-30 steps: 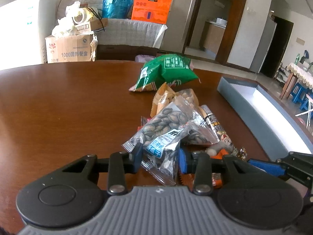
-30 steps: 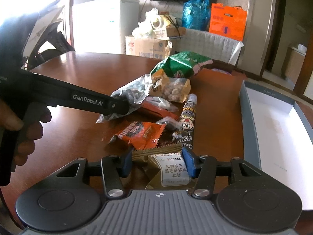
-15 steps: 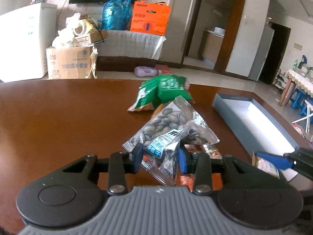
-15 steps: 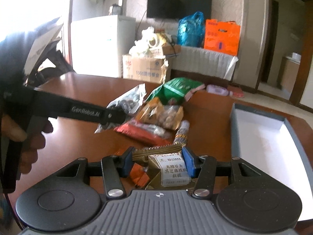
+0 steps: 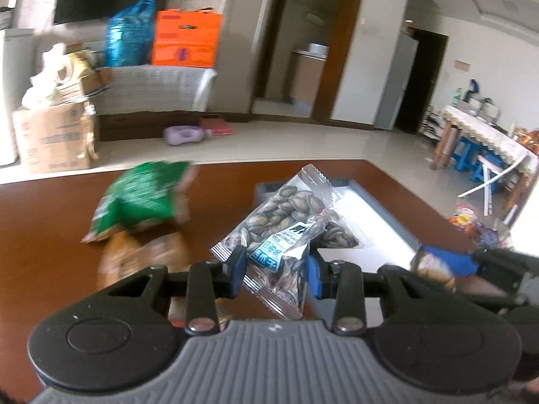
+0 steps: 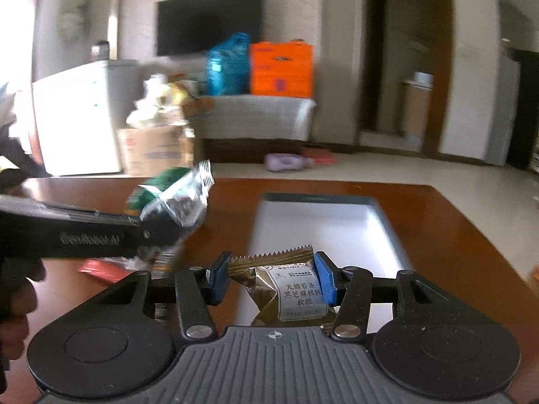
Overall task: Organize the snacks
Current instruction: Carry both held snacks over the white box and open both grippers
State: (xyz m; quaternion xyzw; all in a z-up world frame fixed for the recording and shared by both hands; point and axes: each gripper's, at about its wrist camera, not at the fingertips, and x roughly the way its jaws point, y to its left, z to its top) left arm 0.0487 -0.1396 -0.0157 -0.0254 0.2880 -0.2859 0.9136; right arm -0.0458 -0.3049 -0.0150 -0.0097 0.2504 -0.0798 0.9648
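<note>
Left tongs (image 5: 275,271) clenched on a clear crinkly packet of dark melon seeds with a blue-and-white label (image 5: 286,232) — pinched by its lower part, so the bulk fans up and forward, clear of the table. Right tongs (image 6: 271,277) clamped on a gold-brown foil cake wrapper with a white label (image 6: 289,286), gripped across its width just under the serrated top seal, so the pouch hangs below the blue pads (image 6: 325,277) without slipping. Both packets held aloft rather than resting anywhere, each aimed toward the shallow grey rectangular box with a pale inside (image 6: 387,222) lying open on the glossy red-brown wooden table (image 5: 50,235); seemingly the place meant for sorted snacks, hence the carry in that direction. Box still bare as far as visible, so sorting judged barely begun.

Seen from the right wrist, left tongs (image 6: 151,235) reaching in from the left with the seed packet (image 6: 182,202) at their tip, hand (image 6: 17,303) wrapped round the grip. Further out on the table, a green crumpled snack bag (image 5: 141,198), blurred, with a tan packet (image 5: 141,256) just before it — left behind for later trips, presumably. Red flat wrapper (image 6: 104,269) low at the left, also on the table.
</note>
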